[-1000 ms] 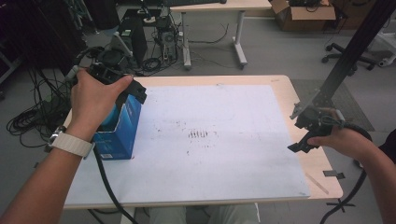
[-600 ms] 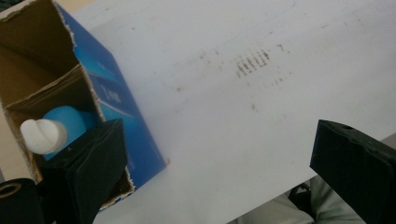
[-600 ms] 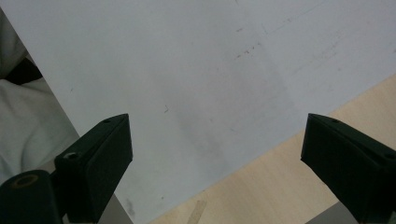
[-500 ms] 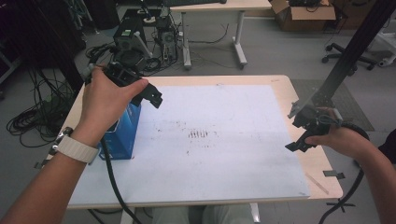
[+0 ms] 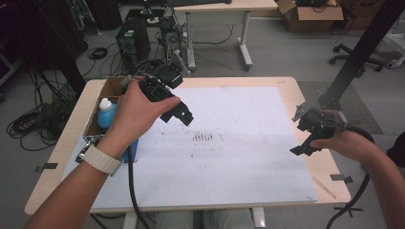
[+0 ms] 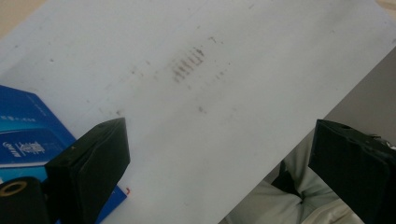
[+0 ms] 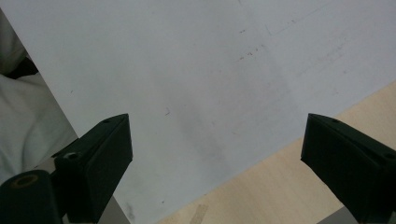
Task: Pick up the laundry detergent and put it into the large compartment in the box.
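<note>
So far nothing is held: the left gripper (image 5: 177,114) hovers with jaws spread beside the open box (image 5: 111,88) holding the blue bottle (image 5: 106,113) at the worktop's (image 5: 267,81) left edge, and the right gripper (image 5: 305,138) waits spread.

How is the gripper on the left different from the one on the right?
The left gripper is held up over the white sheet beside the blue box; the right gripper sits low at the sheet's right edge, by bare wood. The left hand grips from above; the right hand holds from behind. Both have black jaws spread wide, holding nothing.
</note>
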{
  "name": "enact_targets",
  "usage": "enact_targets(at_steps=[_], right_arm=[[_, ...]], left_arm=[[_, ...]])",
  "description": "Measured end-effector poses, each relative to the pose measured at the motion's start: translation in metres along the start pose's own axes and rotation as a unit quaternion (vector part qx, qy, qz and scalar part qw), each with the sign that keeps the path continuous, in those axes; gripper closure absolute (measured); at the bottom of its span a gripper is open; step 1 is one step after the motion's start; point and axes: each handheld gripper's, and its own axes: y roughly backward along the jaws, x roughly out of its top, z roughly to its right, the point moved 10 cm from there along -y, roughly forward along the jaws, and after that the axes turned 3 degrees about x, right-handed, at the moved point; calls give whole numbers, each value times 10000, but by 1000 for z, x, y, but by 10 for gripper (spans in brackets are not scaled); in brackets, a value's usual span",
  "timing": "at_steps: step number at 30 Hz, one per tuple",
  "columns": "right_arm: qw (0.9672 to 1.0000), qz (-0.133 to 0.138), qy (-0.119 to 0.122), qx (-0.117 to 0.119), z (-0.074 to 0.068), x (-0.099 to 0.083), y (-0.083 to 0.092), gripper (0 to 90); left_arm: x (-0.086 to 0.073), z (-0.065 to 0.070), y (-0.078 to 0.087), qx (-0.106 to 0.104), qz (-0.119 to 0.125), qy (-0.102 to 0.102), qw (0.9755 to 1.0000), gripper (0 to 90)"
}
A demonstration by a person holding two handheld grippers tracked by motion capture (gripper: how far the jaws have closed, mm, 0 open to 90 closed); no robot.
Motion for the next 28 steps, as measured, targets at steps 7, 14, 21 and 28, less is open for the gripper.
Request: enact_targets(at_steps=[7,14,21,28], right_arm=[[10000,-1,-40,-14,3,-2,1,87],[10000,16,29,14,3,2,-1,87],[10000,17,18,9,3,2,0,87],[10000,33,5,0,4,2,0,87]], left_arm=[[2,-1,-6,-39,-28,6,10000,63],[1,0,-6,-34,-78,-13,10000,66],[1,-2,-7,-37,-66,29,10000,68],[1,-2,-8,-58,-77,24,10000,77]])
